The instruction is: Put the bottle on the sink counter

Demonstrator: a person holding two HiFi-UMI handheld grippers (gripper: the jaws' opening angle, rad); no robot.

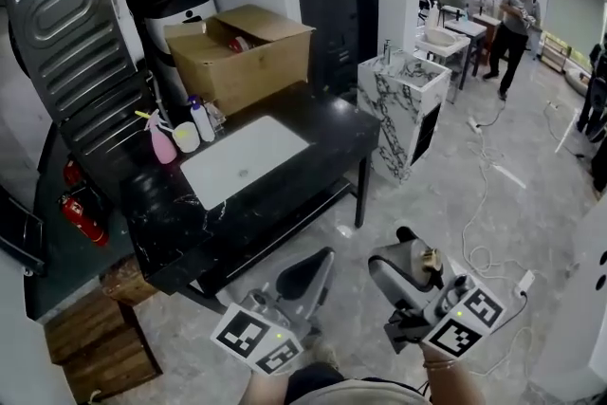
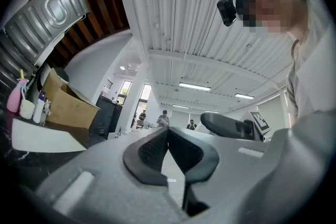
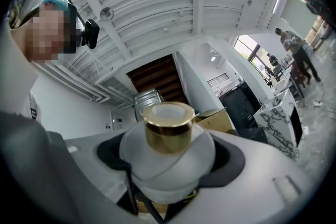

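A white bottle with a gold cap (image 1: 415,263) is clamped in my right gripper (image 1: 410,247), low over the floor and to the right of the black sink counter (image 1: 313,123). In the right gripper view the bottle (image 3: 168,136) fills the space between the jaws, cap pointing up at the ceiling. My left gripper (image 1: 321,261) is shut with nothing in it, just off the counter's front edge; its jaws (image 2: 168,134) meet at the tips. The white sink basin (image 1: 242,158) is set into the counter top.
On the counter stand a pink spray bottle (image 1: 161,139), a white cup (image 1: 187,138), a blue-capped bottle (image 1: 201,120) and a cardboard box (image 1: 242,52). A marble pedestal sink (image 1: 403,100) is to the right. Cables (image 1: 484,194) trail over the floor. A fire extinguisher (image 1: 81,213) and wooden crates (image 1: 95,346) sit to the left.
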